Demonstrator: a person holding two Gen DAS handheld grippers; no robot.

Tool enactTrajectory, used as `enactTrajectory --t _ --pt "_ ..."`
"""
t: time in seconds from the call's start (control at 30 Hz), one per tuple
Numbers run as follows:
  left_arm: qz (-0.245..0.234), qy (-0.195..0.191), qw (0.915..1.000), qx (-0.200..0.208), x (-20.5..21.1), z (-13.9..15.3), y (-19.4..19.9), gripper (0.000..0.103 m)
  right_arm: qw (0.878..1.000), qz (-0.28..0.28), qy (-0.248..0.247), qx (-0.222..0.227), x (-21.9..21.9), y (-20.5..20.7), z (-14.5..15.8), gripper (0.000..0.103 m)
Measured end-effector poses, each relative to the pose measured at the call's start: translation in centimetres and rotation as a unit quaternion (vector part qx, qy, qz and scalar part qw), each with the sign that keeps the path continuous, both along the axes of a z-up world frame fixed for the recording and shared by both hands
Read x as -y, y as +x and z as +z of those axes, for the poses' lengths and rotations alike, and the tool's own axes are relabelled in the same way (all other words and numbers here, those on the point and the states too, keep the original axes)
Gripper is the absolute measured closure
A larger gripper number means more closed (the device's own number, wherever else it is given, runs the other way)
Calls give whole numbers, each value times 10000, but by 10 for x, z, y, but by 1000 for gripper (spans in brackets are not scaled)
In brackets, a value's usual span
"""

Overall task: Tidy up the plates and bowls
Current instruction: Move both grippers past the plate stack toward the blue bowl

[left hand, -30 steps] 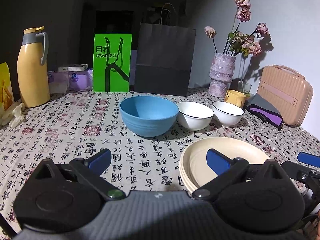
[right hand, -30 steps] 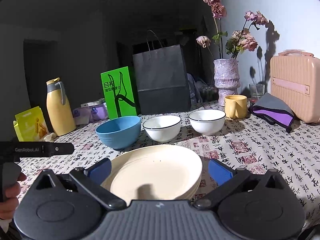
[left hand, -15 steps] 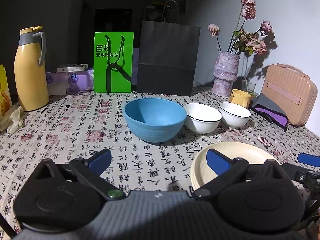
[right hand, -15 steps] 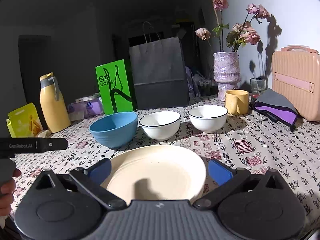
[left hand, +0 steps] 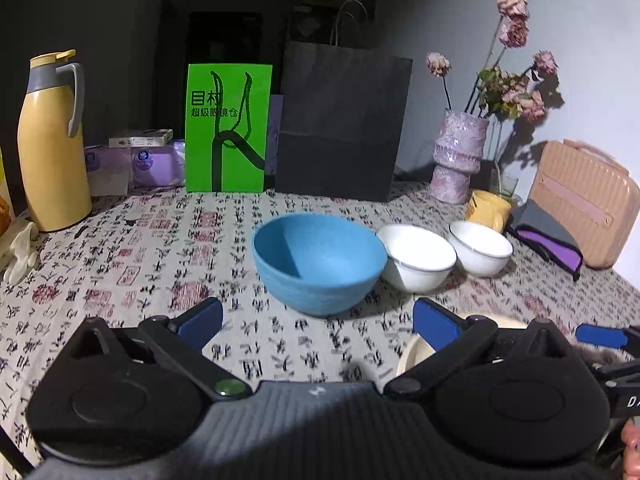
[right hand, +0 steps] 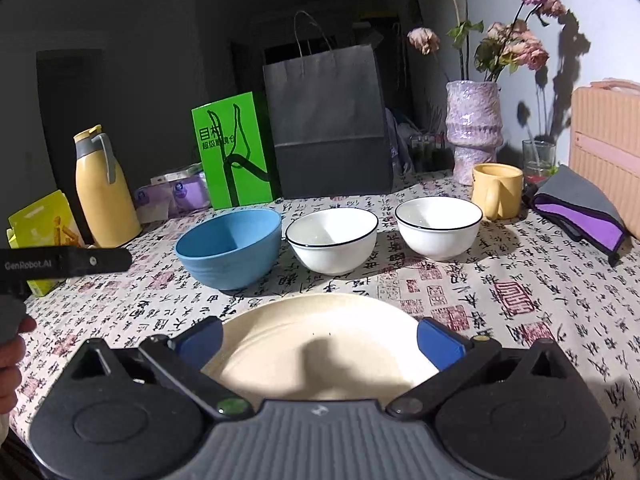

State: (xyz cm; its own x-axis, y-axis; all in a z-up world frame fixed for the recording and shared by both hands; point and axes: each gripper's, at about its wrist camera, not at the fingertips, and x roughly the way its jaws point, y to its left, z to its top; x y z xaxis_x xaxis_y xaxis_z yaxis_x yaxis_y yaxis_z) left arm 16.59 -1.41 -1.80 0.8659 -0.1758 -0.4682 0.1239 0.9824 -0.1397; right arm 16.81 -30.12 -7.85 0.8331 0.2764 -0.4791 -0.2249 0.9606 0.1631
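Observation:
A blue bowl (left hand: 318, 268) (right hand: 230, 246) stands on the patterned tablecloth, with two white black-rimmed bowls (right hand: 332, 240) (right hand: 439, 228) in a row to its right. A stack of cream plates (right hand: 320, 344) lies nearest the front edge. My right gripper (right hand: 320, 338) hangs open just above the plates, its blue pads (right hand: 438, 342) on either side. My left gripper (left hand: 318, 324) is open over bare cloth, in front of the blue bowl; the plates' rim (left hand: 416, 354) peeks out behind its right finger.
Along the back stand a yellow thermos (left hand: 52, 148), a green box (left hand: 228, 128), a black paper bag (left hand: 340, 128) and a vase of dried flowers (left hand: 458, 156). A yellow mug (right hand: 496, 190), a purple-grey pouch (right hand: 580, 208) and a pink case (left hand: 584, 200) sit at right.
My left gripper has moved forward and left, toward the blue bowl, so the plates slid to its right. My right gripper edged closer over the plates. Both stayed open.

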Motion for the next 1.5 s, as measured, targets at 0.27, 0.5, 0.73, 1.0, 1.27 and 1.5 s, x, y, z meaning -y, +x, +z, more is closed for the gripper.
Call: enactTrajectory --t 0.27,0.5,0.73,1.0,1.27,1.5 --pt "444 12 9990 80 -5 27 26 0 9993 208 72 -304 -2 37 20 0" --pt "633 -361 9962 -472 -17 39 59 0 9975 347 173 -591 -11 71 39 0" --pt "927 -433 9917 -780 -26 46 86 0 9952 391 217 -869 -25 105 54 0" --pt "916 -903 9828 -1323 -32 51 129 0 9927 461 125 -1103 -49 145 58 0" --pt "1048 -1415 9717 -1576 -49 30 153 0 9932 426 -263 -1051 -74 173 64 0" --pt "1160 -1624 9604 -1945 -70 5 168 0 9909 517 -469 -1153 -83 200 71 0"
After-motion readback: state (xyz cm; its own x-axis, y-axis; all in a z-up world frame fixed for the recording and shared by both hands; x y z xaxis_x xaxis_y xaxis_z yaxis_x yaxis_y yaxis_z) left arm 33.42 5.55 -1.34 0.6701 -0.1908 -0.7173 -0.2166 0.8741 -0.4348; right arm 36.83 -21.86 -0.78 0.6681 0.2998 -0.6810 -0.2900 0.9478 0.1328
